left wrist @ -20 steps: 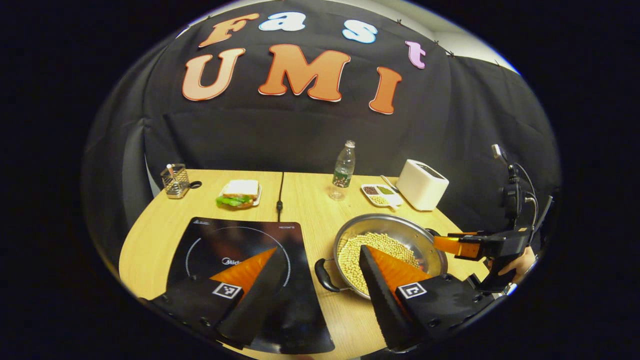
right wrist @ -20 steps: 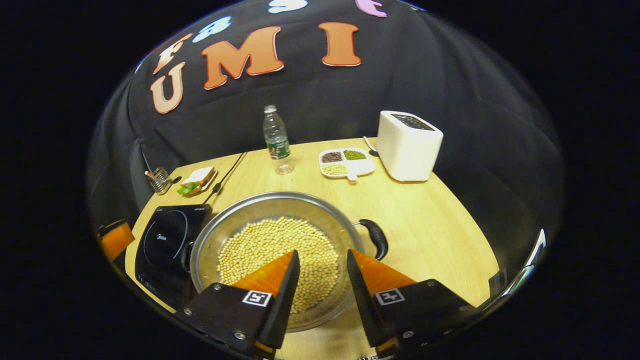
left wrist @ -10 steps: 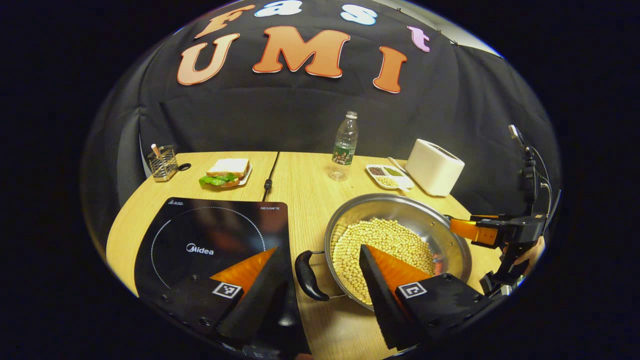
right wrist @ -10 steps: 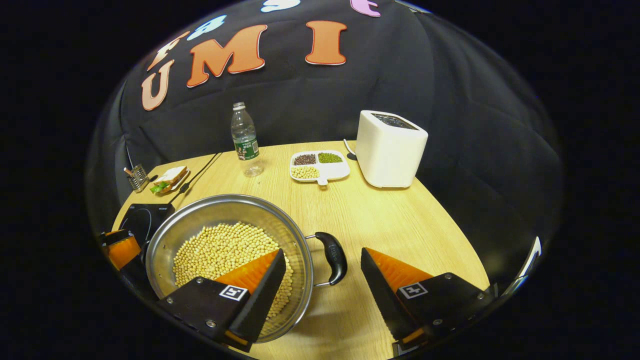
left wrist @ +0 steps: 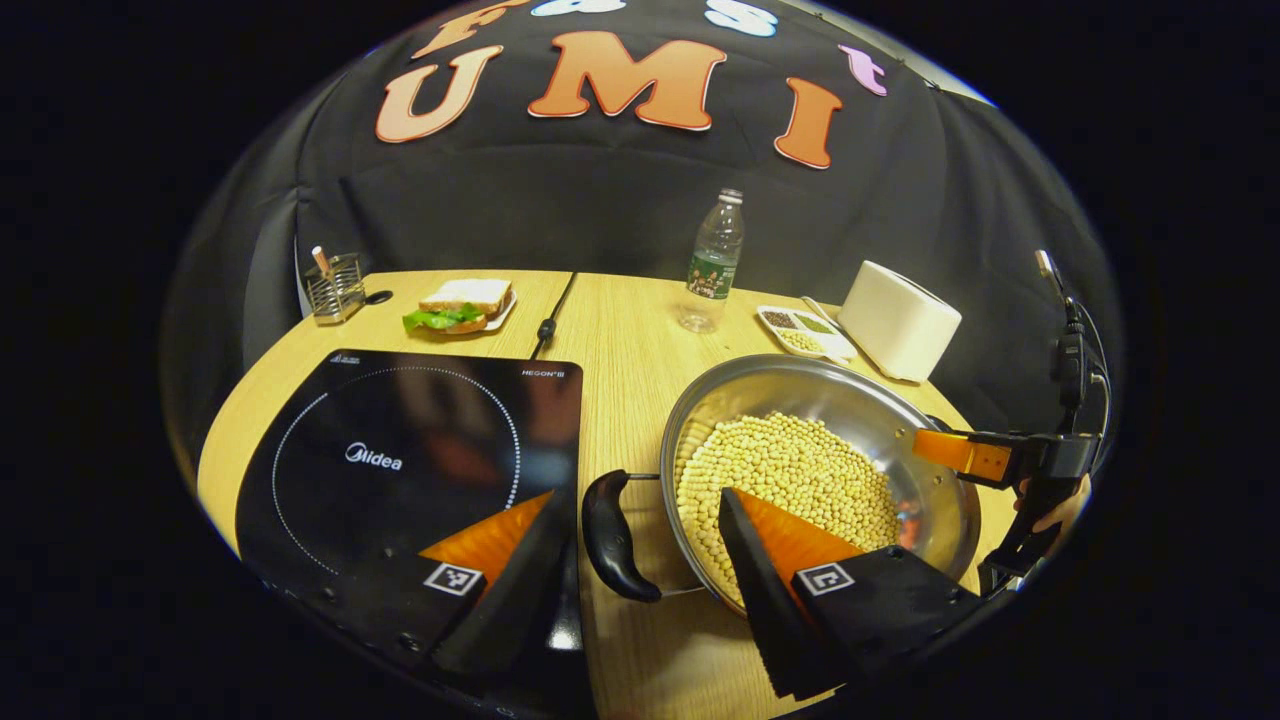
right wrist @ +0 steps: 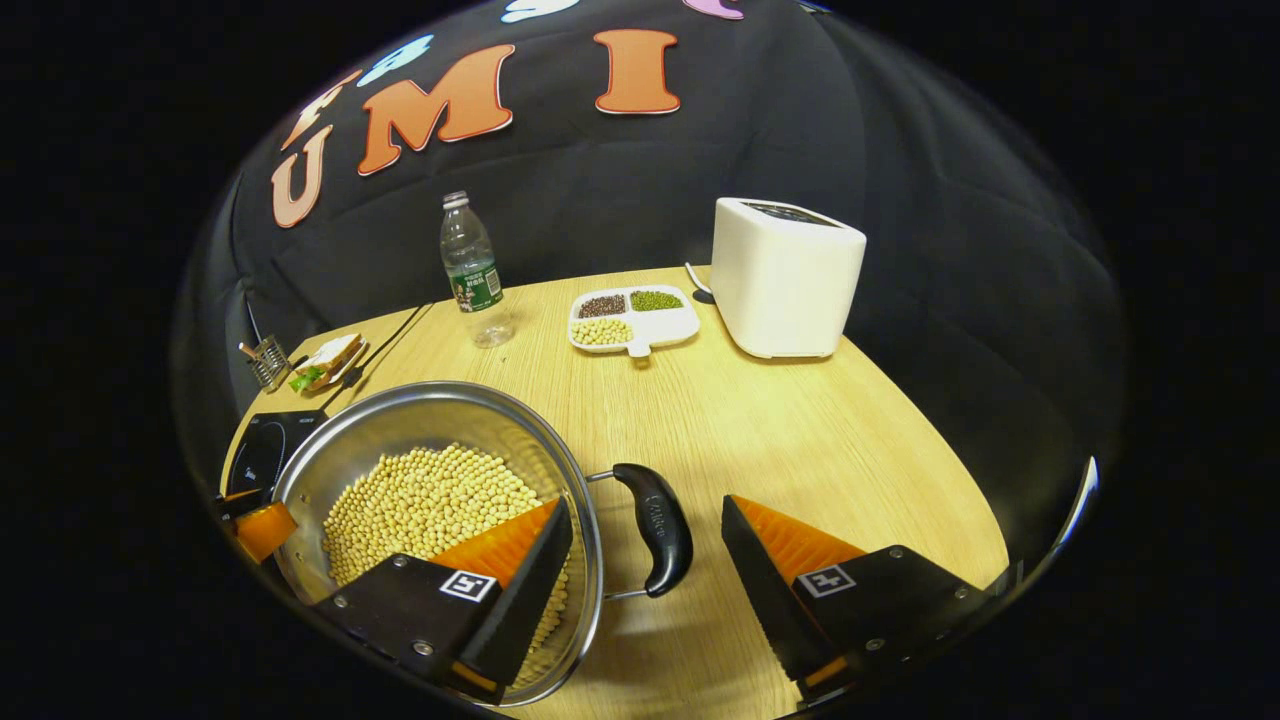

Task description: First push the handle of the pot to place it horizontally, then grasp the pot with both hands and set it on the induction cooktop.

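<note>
Both grippers [left wrist: 640, 545] [right wrist: 645, 555] hang spread apart, each straddling a pot [left wrist: 815, 470] handle [left wrist: 608, 535]. Best clamp both handles evenly before lifting toward the cooktop [left wrist: 400, 470] beside the pot.

Cloth-walled booth: cooktop [left wrist: 400, 460], toaster [right wrist: 787, 277], wooden table [right wrist: 800, 440].

Over the last second the left gripper [left wrist: 640, 545] has closed in on the pot [left wrist: 850, 400] until its spread fingers straddle the pot's near-left handle [left wrist: 608, 537]. The right gripper [right wrist: 645, 560] has swung right off the beans [right wrist: 430, 500], and its open fingers now flank the right handle [right wrist: 655, 525].
</note>
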{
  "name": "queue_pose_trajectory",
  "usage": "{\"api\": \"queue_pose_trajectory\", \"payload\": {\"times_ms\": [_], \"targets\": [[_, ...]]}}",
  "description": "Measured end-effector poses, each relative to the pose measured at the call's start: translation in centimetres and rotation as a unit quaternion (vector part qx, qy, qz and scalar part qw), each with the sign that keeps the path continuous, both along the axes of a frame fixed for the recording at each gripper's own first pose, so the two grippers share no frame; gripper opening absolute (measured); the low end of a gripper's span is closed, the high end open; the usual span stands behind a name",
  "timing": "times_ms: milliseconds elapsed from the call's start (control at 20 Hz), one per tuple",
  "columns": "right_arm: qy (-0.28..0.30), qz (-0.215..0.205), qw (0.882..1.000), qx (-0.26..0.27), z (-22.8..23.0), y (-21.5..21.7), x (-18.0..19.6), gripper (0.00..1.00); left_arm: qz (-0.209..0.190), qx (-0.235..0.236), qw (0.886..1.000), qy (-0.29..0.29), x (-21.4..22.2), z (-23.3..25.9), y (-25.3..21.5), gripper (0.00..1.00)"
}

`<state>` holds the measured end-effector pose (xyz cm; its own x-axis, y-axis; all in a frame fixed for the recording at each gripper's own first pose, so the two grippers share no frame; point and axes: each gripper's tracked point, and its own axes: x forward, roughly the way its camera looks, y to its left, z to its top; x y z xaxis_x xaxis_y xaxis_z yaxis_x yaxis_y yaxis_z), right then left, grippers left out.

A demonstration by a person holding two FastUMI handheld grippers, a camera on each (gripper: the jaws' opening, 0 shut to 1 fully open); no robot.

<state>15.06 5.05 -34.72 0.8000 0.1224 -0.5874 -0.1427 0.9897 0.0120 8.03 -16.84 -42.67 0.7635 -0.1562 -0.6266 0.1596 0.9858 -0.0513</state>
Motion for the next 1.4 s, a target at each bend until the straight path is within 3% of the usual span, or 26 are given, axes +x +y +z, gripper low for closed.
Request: {"api": "queue_pose_trajectory", "payload": {"times_ms": [100,150,200,250,300,400,600,700,750,800,1000,1400], "targets": [[0.006,0.0,1.0,0.011,-0.4,0.4,0.0,0.9,-0.004,0.002,1.0,-0.003,0.1,-0.3,-0.3,0.98],[0.013,0.0,1.0,0.019,-0.3,0.5,0.9,0.8,-0.008,0.009,1.0,-0.006,0.2,-0.4,-0.4,0.99],[0.022,-0.003,0.999,0.026,-0.6,0.7,0.7,0.81,-0.013,0.017,1.0,-0.008,0.2,-0.6,-0.5,0.95],[0.015,-0.008,0.999,0.033,-0.4,0.6,0.9,0.69,-0.01,0.025,1.0,-0.012,0.4,-0.7,-0.5,0.91],[0.02,-0.008,0.999,0.029,-0.6,0.6,0.8,0.7,0.006,0.037,0.999,-0.008,0.4,-1.0,0.1,0.86],[0.024,-0.005,0.999,0.028,-0.6,0.7,0.6,0.67,0.018,0.034,0.999,-0.008,0.7,-1.1,0.1,0.7],[0.035,-0.002,0.998,0.055,-0.3,0.6,-0.1,0.55,0.033,0.001,0.999,0.027,1.0,-1.3,-0.3,0.52],[0.035,-0.004,0.997,0.061,-0.2,0.4,-0.4,0.5,0.025,0.008,0.999,0.031,0.6,-0.8,-0.3,0.48],[0.034,-0.005,0.998,0.06,-0.2,0.2,-0.6,0.42,0.026,0.009,0.999,0.037,0.5,-0.9,-0.6,0.46],[0.035,-0.008,0.997,0.061,-0.2,-0.2,-0.8,0.46,0.026,0.006,0.999,0.045,0.2,-1.0,-0.7,0.44],[0.041,-0.023,0.996,0.07,-0.3,-0.5,-1.9,0.46,0.028,-0.001,0.998,0.058,0.5,-0.6,-0.9,0.4],[0.052,-0.047,0.992,0.102,1.1,0.0,-3.7,0.45,0.01,-0.021,0.997,0.067,0.8,0.8,-0.3,0.4]]}}
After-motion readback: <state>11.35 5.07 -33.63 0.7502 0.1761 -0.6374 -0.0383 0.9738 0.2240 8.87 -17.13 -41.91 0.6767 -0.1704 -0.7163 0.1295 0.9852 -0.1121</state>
